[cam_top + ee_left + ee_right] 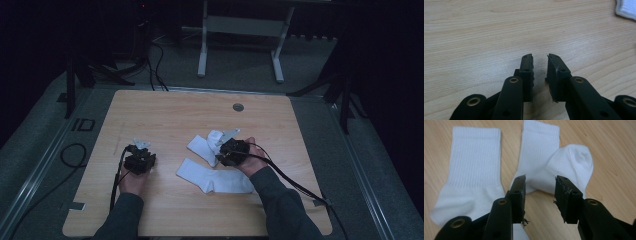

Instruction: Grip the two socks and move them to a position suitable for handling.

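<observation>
White socks under the right tongs!
Right tongs (pixel 540 185) hover wide open, empty, over the folded sock (pixel 554 162), likely lining up a grab; flat sock (pixel 471 170) lies beside. Left tongs (pixel 540 63) wait slightly parted, empty, over bare table (pixel 474 37).

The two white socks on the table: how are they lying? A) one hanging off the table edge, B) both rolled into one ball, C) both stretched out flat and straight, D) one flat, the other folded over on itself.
D: in the right gripper view one sock lies flat, while the folded sock has its toe end doubled back over its leg, just ahead of the open right gripper.
</observation>
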